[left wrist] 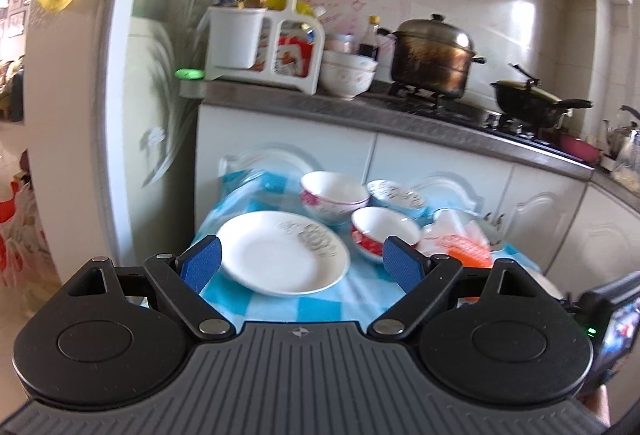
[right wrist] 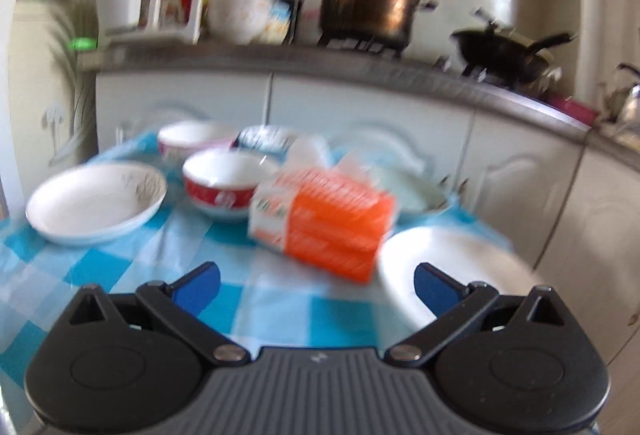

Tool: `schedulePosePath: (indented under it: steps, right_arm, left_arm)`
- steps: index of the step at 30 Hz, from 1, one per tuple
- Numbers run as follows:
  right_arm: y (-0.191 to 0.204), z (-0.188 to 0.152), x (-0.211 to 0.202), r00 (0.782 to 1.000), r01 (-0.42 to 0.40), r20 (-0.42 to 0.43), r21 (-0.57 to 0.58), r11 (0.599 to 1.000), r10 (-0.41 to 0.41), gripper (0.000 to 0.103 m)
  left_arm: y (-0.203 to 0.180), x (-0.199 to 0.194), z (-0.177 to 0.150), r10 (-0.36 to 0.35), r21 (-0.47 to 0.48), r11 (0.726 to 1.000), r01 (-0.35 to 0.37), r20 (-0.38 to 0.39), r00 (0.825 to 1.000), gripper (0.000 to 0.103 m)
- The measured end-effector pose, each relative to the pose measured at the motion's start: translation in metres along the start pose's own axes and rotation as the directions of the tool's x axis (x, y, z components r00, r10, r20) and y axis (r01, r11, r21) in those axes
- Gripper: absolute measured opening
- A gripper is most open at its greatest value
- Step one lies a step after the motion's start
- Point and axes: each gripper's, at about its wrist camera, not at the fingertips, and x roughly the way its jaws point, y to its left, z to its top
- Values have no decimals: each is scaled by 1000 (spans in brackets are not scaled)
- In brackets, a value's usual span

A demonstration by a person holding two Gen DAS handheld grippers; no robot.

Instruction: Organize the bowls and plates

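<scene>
left gripper (left wrist: 301, 262) was wide open w/ nothing in it, hovering over the white plate (left wrist: 283, 251) on the blue checked cloth (left wrist: 312, 305). right gripper (right wrist: 317, 285) also wide open, empty, blurry view. red bowl (right wrist: 224, 183) sat just beside the orange pack (right wrist: 328, 223); pink bowl (left wrist: 334, 197) & blue bowl (left wrist: 396, 197) behind it. second plate (right wrist: 472, 267) lay under the right gripper's right finger.

Upright plates (left wrist: 282, 253), bowls (left wrist: 334, 195) on cloth
</scene>
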Motion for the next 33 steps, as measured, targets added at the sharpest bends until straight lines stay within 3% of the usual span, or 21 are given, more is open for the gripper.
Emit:
schedulePosePath:
  steps: [7, 19, 33]
  right_arm:
    - [-29, 12, -46, 994, 92, 58, -6, 996, -91, 102]
    - [-79, 18, -91, 992, 125, -51, 161, 979, -118, 102]
    - [-76, 18, -108, 992, 125, -56, 190, 974, -116, 102]
  left_arm:
    - [-25, -15, 7, 2, 64, 998, -4, 32, 999, 103]
    - [-45, -21, 11, 21, 145, 989, -25, 29, 999, 103]
    - [-40, -2, -6, -30, 179, 983, 37, -41, 999, 103]
